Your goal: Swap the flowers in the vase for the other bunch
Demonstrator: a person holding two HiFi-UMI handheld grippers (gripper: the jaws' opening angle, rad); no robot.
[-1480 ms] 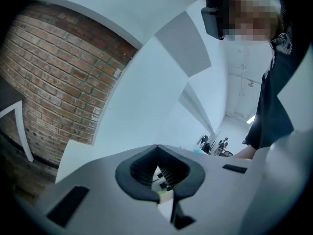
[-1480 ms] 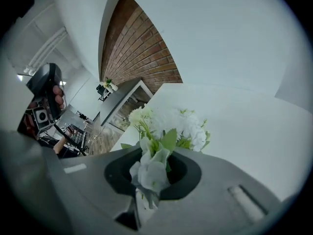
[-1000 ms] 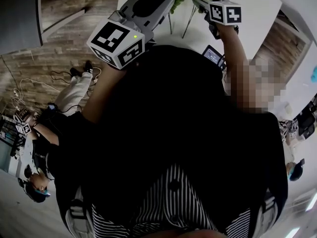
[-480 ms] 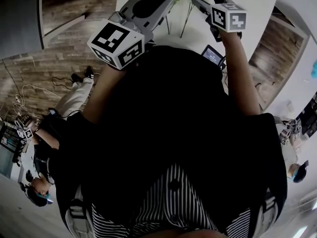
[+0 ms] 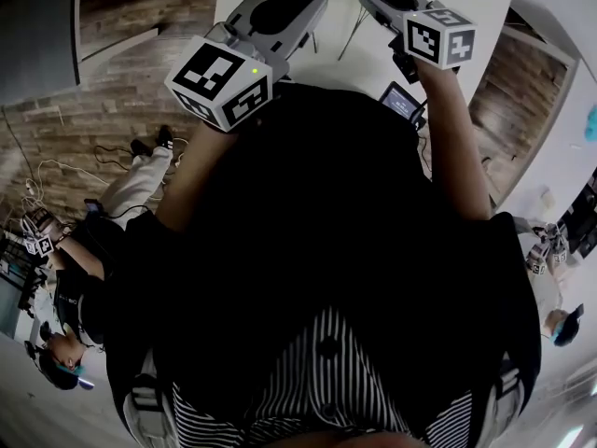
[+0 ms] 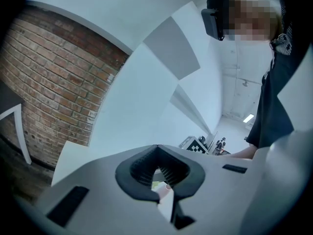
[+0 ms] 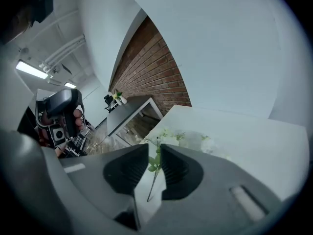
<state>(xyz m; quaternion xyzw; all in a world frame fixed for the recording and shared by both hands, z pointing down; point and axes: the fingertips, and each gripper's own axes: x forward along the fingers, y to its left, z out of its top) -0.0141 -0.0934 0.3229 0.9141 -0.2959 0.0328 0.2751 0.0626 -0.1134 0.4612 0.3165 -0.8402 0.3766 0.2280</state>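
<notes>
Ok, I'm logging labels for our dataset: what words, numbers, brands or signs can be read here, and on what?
None can be read.
The left marker cube and right marker cube carry only black-and-white square patterns, no letters.
The small screen by the right forearm is too small to read.

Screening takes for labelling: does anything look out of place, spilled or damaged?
Nothing looks spilled or broken. The white flowers lie flat on the table rather than standing in anything. One stem shows between the closing jaws of the right gripper. The person's dark top fills most of the head view, cropping the work.
</notes>
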